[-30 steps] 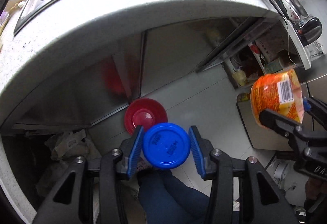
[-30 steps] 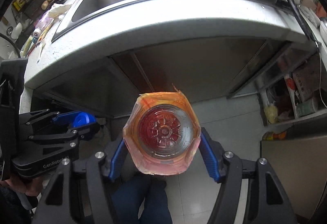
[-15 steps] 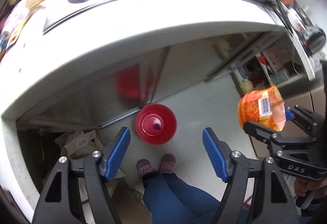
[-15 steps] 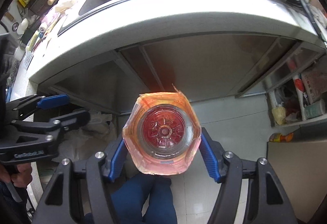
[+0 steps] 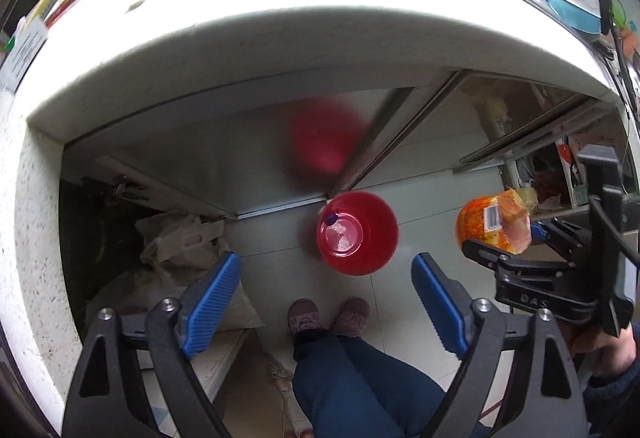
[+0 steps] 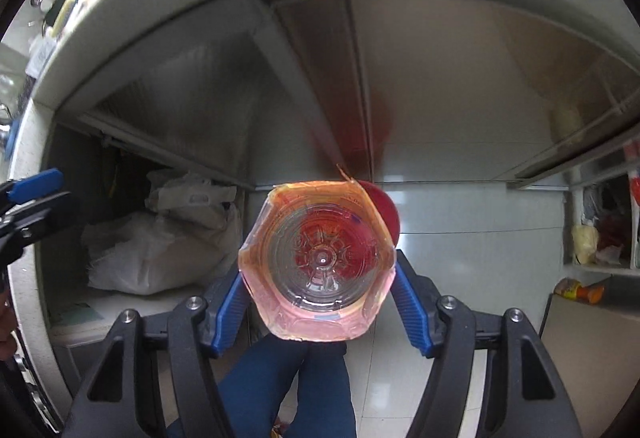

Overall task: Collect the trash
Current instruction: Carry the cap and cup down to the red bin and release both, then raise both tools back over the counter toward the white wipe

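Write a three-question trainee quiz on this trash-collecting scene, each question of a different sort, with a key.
1. True or false: the left claw holds a blue lid.
2. The right claw grips: A) a clear plastic bottle with an orange label; B) a metal can; C) a glass jar.
3. Fill in: the round red plastic bin stands on the ____.

Key: 1 false, its jaws have just been opening and nothing is between them; 2 A; 3 floor.
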`<control>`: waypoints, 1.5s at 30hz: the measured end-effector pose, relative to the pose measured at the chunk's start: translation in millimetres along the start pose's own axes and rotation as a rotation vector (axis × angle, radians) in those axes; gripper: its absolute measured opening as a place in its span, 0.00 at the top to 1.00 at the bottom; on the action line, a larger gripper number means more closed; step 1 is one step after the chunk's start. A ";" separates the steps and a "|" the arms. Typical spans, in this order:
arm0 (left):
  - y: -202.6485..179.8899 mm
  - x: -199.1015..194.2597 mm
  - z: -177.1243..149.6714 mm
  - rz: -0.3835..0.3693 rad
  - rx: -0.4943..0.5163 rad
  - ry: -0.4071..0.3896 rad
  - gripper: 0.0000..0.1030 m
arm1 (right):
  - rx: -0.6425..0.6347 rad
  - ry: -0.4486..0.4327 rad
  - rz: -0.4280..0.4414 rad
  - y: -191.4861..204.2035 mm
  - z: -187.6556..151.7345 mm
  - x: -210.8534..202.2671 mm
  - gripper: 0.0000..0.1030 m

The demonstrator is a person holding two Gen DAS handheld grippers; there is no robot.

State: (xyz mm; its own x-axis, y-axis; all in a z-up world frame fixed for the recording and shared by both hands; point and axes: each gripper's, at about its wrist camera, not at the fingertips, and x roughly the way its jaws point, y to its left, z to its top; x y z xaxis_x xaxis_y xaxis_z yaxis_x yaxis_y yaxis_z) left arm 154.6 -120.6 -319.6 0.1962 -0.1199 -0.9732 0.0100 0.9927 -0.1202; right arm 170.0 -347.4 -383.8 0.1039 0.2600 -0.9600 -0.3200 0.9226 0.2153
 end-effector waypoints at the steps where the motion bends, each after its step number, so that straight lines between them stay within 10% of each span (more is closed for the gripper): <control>1: 3.9 0.1 -1.0 0.000 -0.005 0.001 0.11 | -0.006 0.002 -0.007 7.6 0.8 3.1 0.37; 6: 13.5 -5.4 -7.3 0.003 -0.009 -0.009 0.00 | -0.003 0.017 -0.037 8.9 3.3 11.7 0.05; 27: 37.8 -142.9 7.3 0.024 -0.072 -0.195 0.00 | -0.150 -0.153 -0.009 91.0 47.9 -134.7 0.04; 45: 218.7 -204.4 21.5 0.161 -0.402 -0.252 0.00 | -0.546 -0.178 0.147 263.7 164.8 -137.7 0.04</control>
State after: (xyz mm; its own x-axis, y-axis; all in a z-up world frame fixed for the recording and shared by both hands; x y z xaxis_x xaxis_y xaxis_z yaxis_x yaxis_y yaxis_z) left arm 137.8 121.3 -142.7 0.3956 0.0907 -0.9139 -0.4089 0.9084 -0.0868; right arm 226.4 -92.9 -165.4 0.1625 0.4615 -0.8722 -0.7765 0.6052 0.1756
